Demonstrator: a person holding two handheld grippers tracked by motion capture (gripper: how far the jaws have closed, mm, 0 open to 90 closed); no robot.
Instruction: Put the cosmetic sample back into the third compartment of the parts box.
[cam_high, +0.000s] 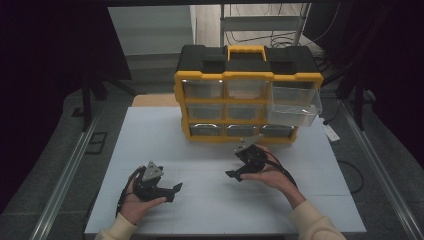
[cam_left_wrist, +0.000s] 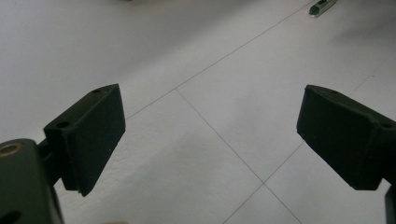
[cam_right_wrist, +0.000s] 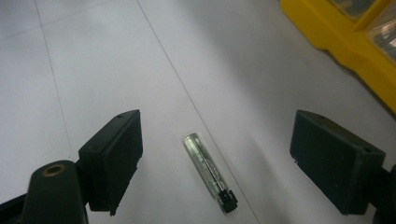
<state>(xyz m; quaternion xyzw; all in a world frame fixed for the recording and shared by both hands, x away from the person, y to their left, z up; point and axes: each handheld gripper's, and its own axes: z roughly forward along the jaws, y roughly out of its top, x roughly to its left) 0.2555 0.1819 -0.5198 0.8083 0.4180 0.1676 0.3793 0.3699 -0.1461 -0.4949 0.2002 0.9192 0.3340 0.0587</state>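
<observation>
A small clear tube (cam_right_wrist: 209, 172) with a black end cap lies flat on the white table (cam_high: 200, 150). In the right gripper view it rests between the two black jaws, touching neither, with its capped end toward the camera. In the left gripper view the same tube (cam_left_wrist: 322, 6) appears at the far right edge, well apart from that gripper's jaws.

The right gripper (cam_high: 235, 174) is held in the person's right hand (cam_high: 272, 172), near the middle of the table and right of centre. Its jaws stand wide apart and grip nothing; they straddle the tube just above the table surface.

The left gripper (cam_high: 176, 190) is held in the person's left hand (cam_high: 134, 200), on the near left part of the table. Its jaws are likewise spread wide and hold nothing; bare table surface lies between them.

A yellow and black drawer cabinet (cam_high: 247, 92) stands at the far side of the table, beyond the right gripper. It carries three rows of clear drawers. The top right drawer (cam_high: 295, 104) is pulled forward out of the frame; the other drawers sit flush. A yellow carry handle (cam_high: 246, 50) sits on the cabinet's black top. The cabinet's yellow base (cam_right_wrist: 336, 42) appears at the upper right of the right gripper view.
</observation>
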